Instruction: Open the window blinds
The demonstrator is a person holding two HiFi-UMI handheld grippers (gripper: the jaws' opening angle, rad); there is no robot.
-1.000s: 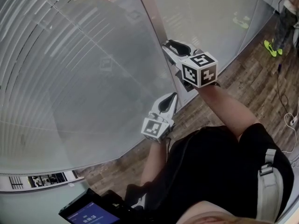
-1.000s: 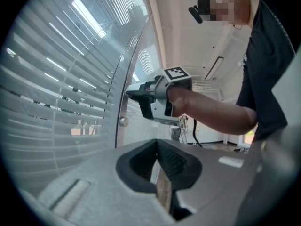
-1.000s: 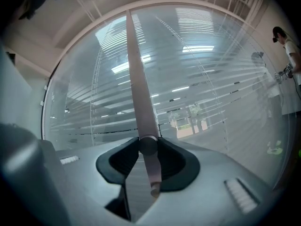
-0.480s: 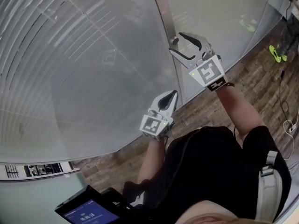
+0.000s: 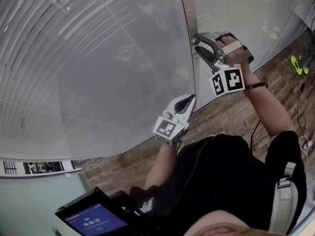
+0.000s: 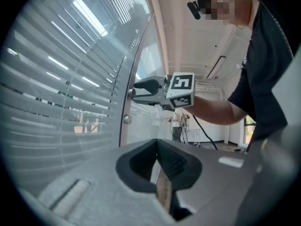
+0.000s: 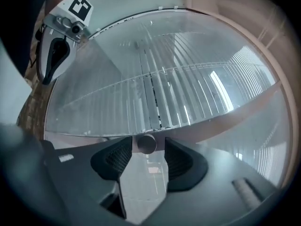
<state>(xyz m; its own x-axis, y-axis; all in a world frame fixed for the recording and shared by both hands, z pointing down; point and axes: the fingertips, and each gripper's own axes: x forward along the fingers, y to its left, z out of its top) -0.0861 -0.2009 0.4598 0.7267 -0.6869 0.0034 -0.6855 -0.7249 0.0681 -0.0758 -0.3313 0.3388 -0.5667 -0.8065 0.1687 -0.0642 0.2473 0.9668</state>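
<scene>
Leftmost, a tablet [image 5: 93,220] shows writing too blurred to read. Behind glass, the blinds [image 5: 74,58] fill the left, their slats running level with the long axis side to side. The left gripper [image 5: 187,102] points level along the pane, jaws together on nothing. A knob [image 7: 146,143] sits on the post [image 5: 189,58]. The right gripper [image 5: 198,44], forearm raised, has its jaws, just opened wide, apart either side of it.

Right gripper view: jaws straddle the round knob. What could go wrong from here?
The right gripper jaws have just been opening and stand apart around the knob, not pressing it. Only their tips reach the small round knob, so a closing grip could slip off. Pushing in could knock the glass.
</scene>
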